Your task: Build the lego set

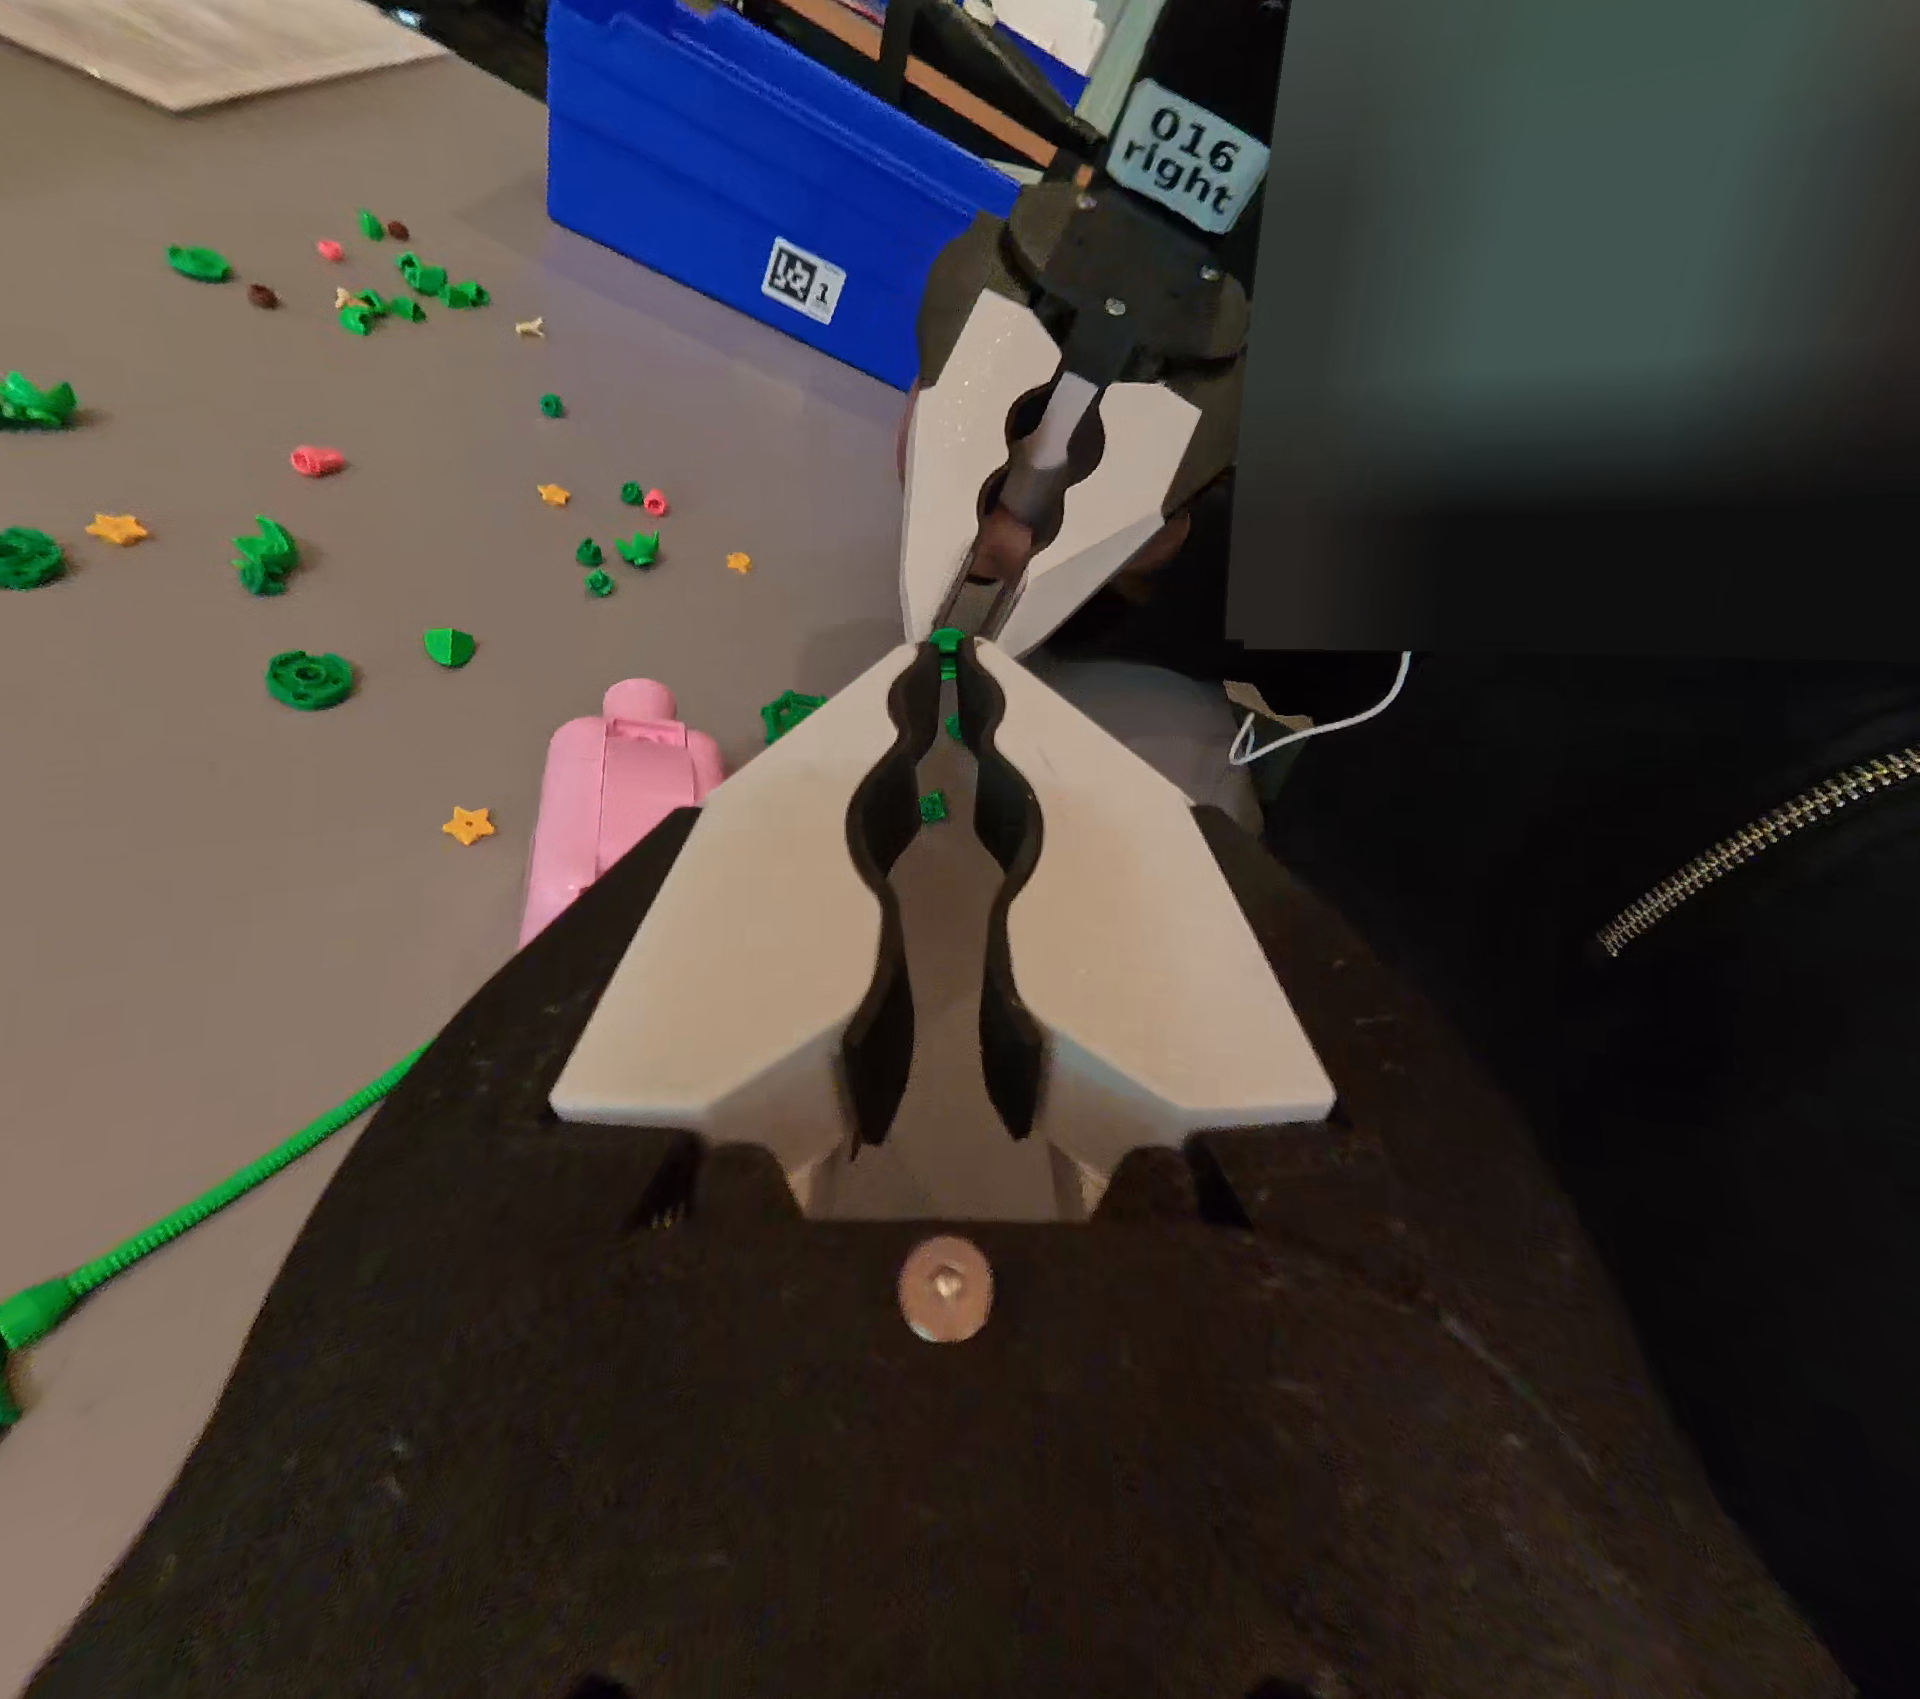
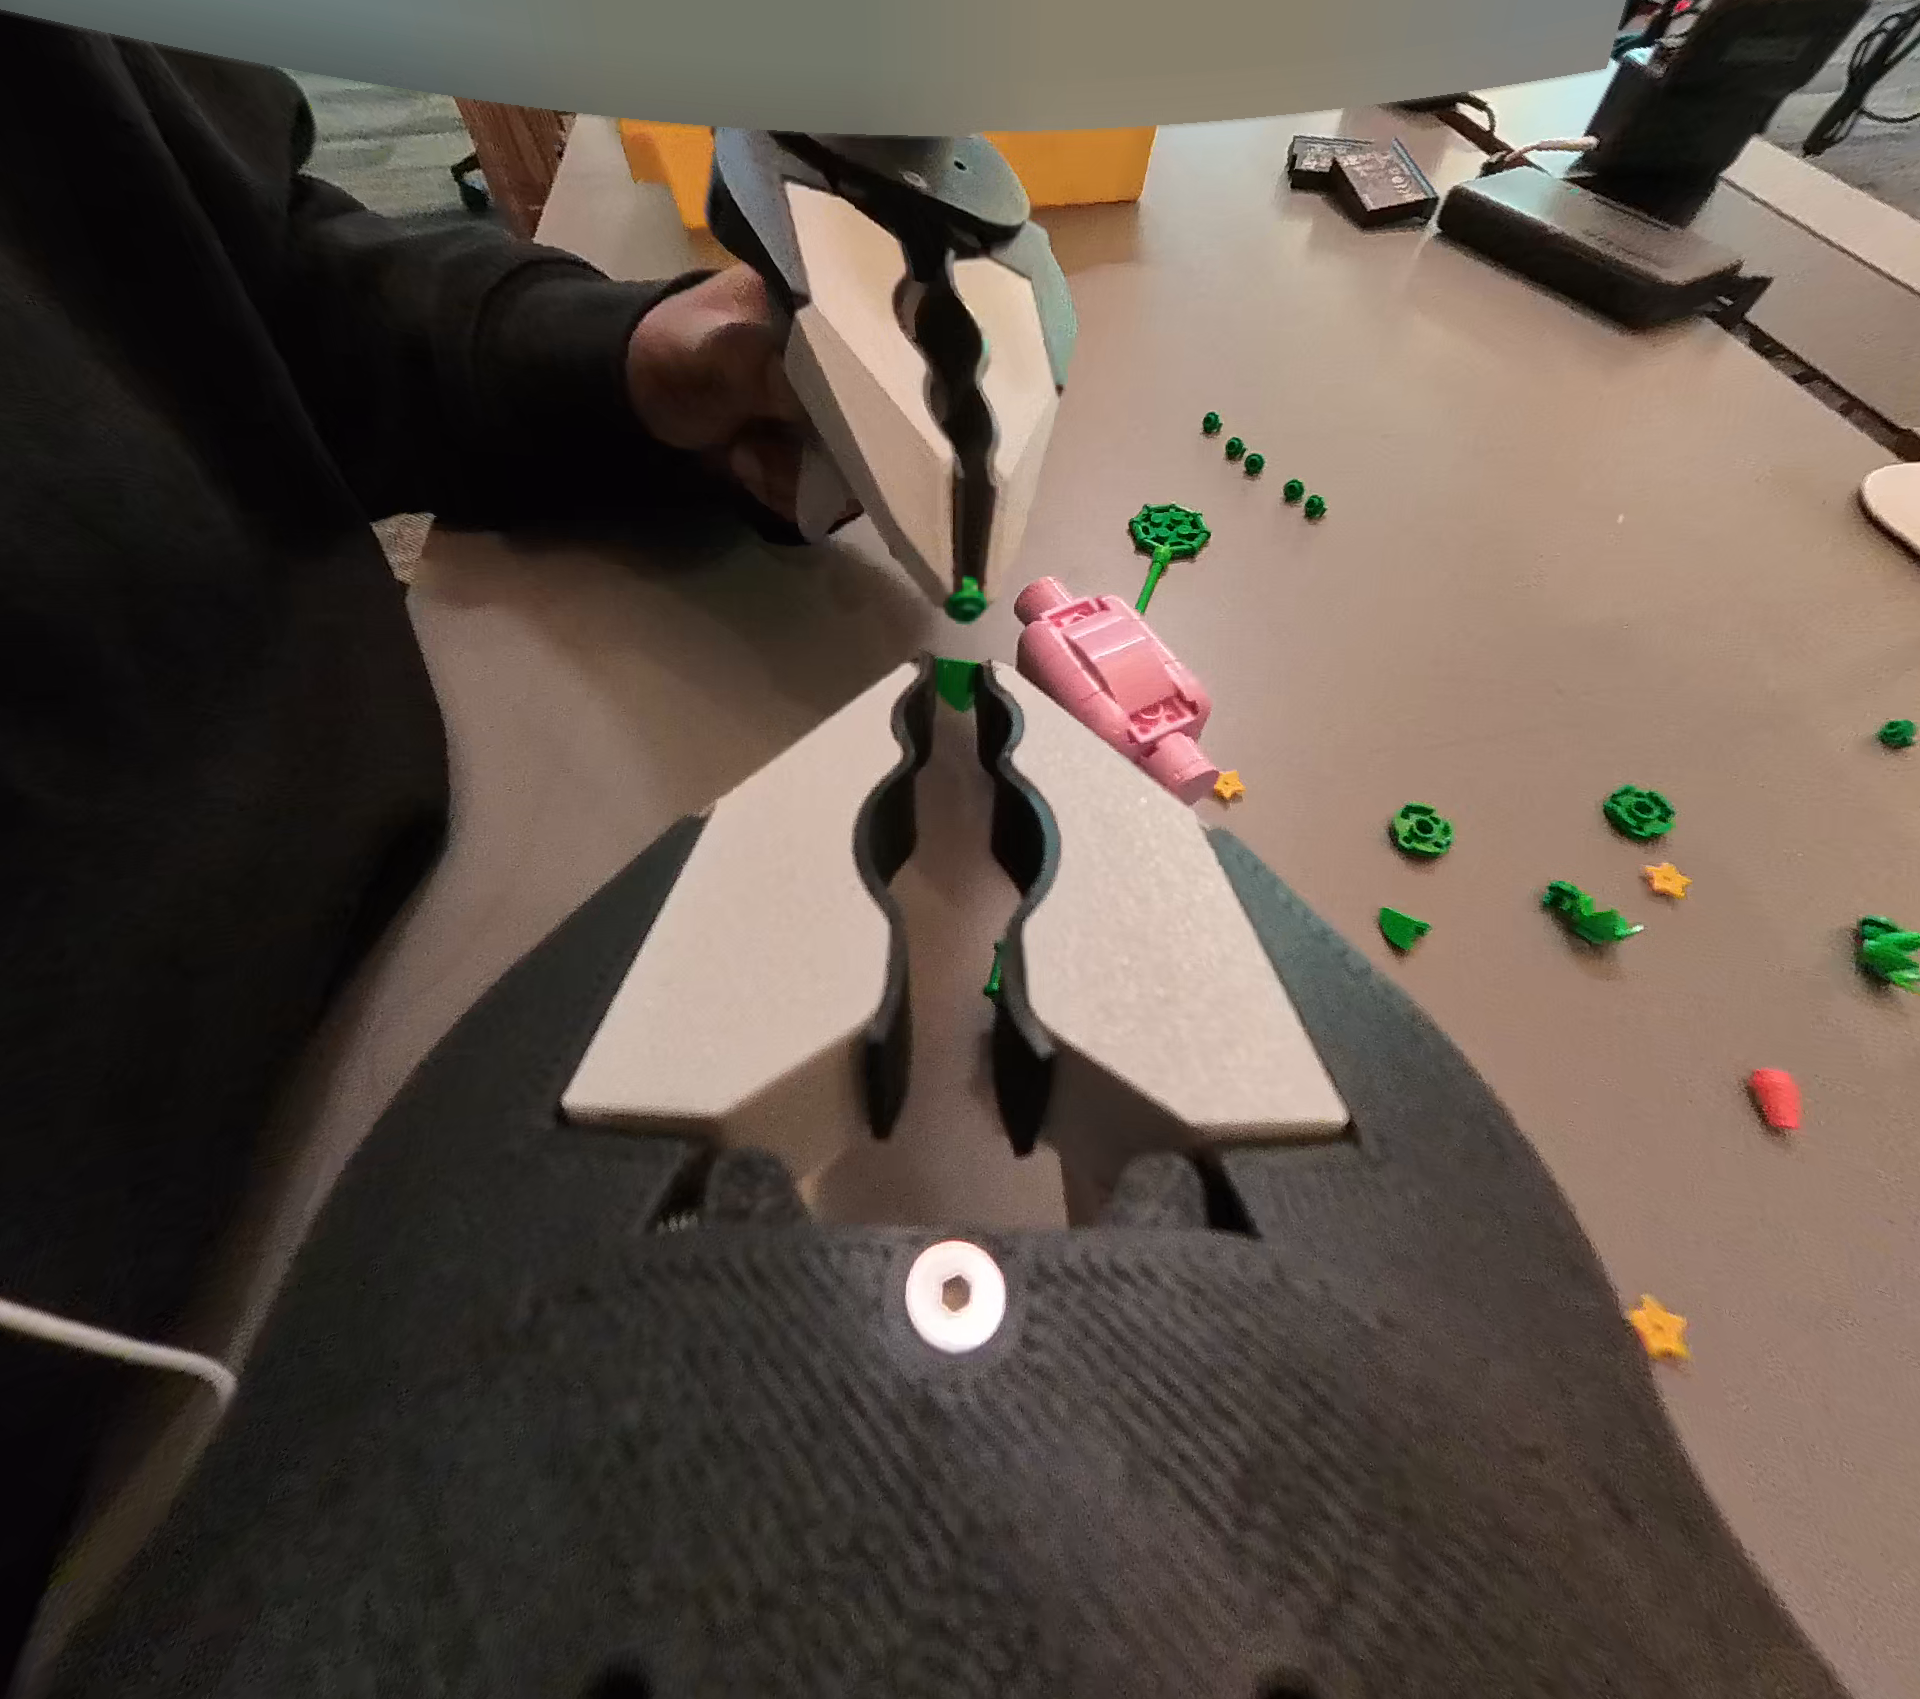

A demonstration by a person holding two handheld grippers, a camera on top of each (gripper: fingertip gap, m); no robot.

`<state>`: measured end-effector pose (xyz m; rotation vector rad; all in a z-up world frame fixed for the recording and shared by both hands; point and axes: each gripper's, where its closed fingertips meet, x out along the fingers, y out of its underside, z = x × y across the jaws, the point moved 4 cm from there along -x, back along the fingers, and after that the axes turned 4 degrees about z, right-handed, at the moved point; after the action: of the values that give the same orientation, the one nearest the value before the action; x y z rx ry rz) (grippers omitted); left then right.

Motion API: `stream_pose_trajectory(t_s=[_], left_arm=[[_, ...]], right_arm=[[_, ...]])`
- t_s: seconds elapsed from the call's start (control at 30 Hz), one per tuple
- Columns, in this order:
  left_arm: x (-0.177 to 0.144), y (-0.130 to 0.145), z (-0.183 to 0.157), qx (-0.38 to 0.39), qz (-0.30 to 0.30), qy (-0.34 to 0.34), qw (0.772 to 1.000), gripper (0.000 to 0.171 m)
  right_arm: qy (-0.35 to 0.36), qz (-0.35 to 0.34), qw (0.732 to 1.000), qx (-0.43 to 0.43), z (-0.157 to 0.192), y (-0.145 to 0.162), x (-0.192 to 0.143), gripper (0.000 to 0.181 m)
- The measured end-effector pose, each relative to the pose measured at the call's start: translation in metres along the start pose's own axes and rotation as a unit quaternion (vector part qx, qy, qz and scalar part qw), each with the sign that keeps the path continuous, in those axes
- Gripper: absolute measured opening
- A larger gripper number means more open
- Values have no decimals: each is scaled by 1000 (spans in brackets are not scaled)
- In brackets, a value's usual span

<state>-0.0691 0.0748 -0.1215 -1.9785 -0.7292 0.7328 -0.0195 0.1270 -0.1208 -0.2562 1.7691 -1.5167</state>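
Note:
My left gripper point(image 1: 945, 660) is shut on a small round green stud piece point(image 1: 948, 639), held above the table. It also shows in the right wrist view point(image 2: 968, 584), coming from above with that stud piece point(image 2: 964, 604) at its tips. My right gripper point(image 2: 951, 675) is shut on a small green leaf-like piece point(image 2: 954, 683). In the left wrist view the right gripper point(image 1: 971, 610) meets mine tip to tip. The two green pieces are almost touching. A pink brick assembly point(image 2: 1112, 683) lies on the table just right of the tips.
Several loose green, orange and pink pieces point(image 1: 312, 678) are scattered on the grey table point(image 1: 156, 922). A blue bin point(image 1: 727, 163) stands behind, a yellow bin point(image 2: 1070, 163) and black devices point(image 2: 1590, 247) at the far edge. A green web piece on a stem point(image 2: 1169, 529) lies near the pink assembly. A green flexible rod point(image 1: 208, 1202) lies at left. The tips of both grippers are at nearly the same place.

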Motion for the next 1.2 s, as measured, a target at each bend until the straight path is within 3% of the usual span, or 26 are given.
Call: stream_pose_trajectory(t_s=[0.3,0.5,1.2], left_arm=[[7,8,0,-3,34,5,999,1],[9,10,-4,8,43,14,999,1],[15,18,-7,-4,71,19,997,1]], right_arm=[[11,18,999,-40,5,3,1,5],[-35,-1,999,5,6,4,-2,6],[-36,35,998,-29,13,13,-3,5]])
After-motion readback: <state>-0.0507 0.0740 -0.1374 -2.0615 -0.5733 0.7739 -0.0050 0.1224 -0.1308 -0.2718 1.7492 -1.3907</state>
